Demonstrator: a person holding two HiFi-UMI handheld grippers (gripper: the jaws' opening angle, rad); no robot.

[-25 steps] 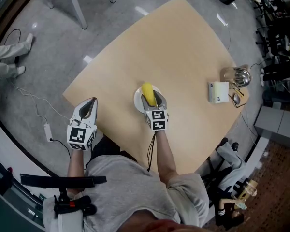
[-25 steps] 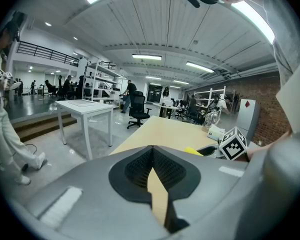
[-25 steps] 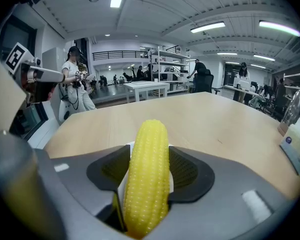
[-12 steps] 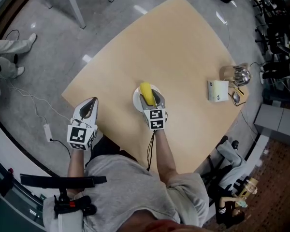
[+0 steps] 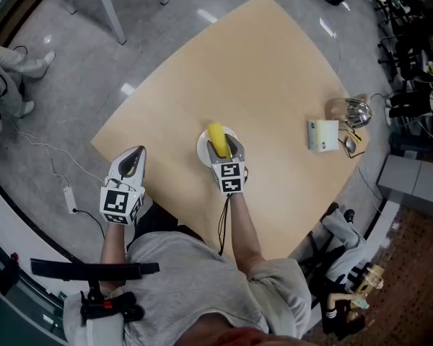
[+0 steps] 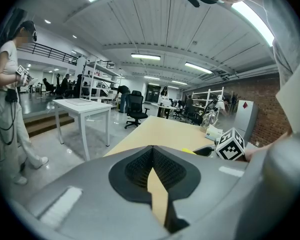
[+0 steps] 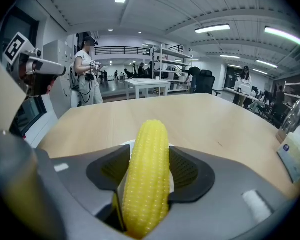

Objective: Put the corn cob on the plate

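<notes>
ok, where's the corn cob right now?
Head view, mid-table: the corn cob is clamped in the right claw, over the white plate, just ahead of the person.

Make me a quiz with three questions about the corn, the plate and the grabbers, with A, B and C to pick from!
1. Where is the corn cob?
A. On the floor.
B. Between the right gripper's jaws, above the plate.
C. On a chair.

2. What colour is the plate?
A. White.
B. Red.
C. Black.

3. How do the left gripper's jaws stand?
A. Wide open.
B. Clamped on a spoon.
C. Shut, with nothing between them.

Answers:
1 B: the right gripper view shows both pads pressing on the cob.
2 A: its white rim shows beside the cob in the head view.
3 C: the left gripper view shows the tips meeting on nothing.
</notes>
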